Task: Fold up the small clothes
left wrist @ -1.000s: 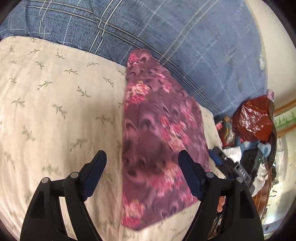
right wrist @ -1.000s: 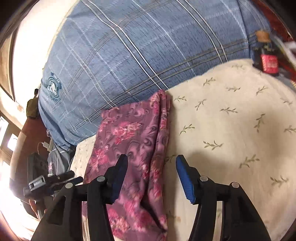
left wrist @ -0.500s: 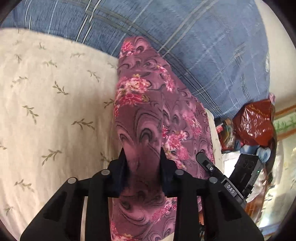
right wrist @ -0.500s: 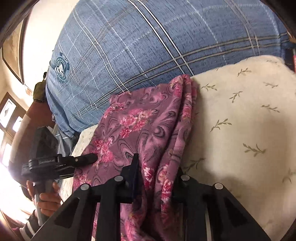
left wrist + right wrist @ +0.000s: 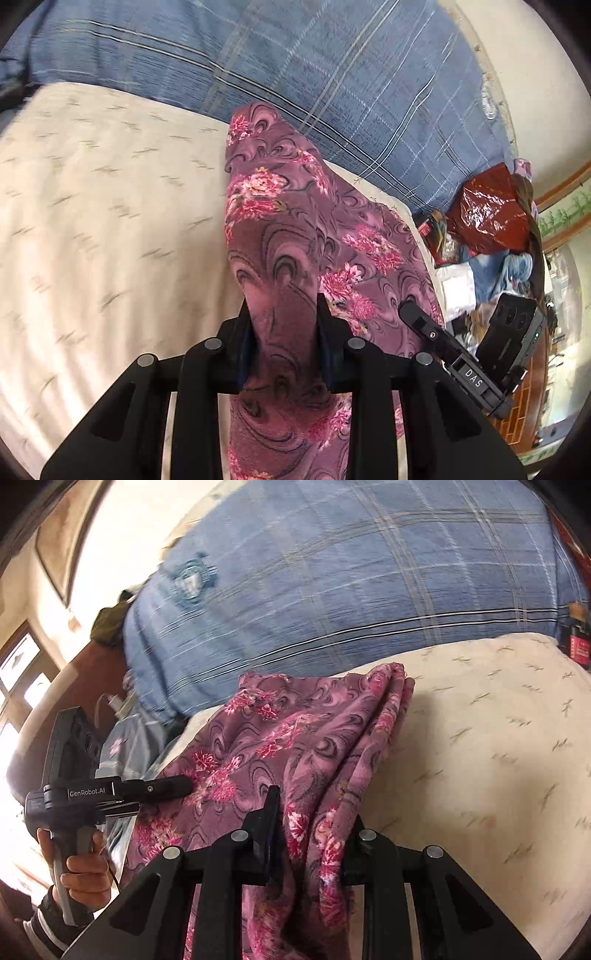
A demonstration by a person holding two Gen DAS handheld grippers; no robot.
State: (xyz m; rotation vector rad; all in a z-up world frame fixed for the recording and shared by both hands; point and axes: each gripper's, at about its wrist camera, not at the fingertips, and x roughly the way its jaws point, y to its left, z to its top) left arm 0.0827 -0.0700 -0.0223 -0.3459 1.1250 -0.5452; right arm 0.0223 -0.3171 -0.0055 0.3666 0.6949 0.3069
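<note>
Left hand-held gripper (image 5: 282, 339): jaws pinched down on a bunched fold of the purple floral cloth (image 5: 295, 221), at 6 o'clock in the left wrist view. Fabric fills the gap between the pads and runs out under the gripper body to the bottom edge.

Right hand-held gripper (image 5: 314, 834): same state, jaws clamped on a gathered edge of the same cloth (image 5: 280, 746), at 6 o'clock in the right wrist view. Folds hang down between its fingers.

Cloth sits on the cream bedsheet with leaf sprigs (image 5: 110, 229), stretching from both grippers toward 12 o'clock. In the right wrist view its far right edge is stacked in several layers.

In the right wrist view the left gripper shows at 9 o'clock, its finger tips against the cloth, held by the person's hand (image 5: 79, 871) at 8 o'clock, dark cuff at the wrist.

Past the cloth, at 12 o'clock in both views: blue plaid blanket (image 5: 332, 74), bulked up along the far side of the bed.

At 3 o'clock in the left wrist view, off the bed: red shiny bag (image 5: 487, 214) and mixed clutter, details unclear.
</note>
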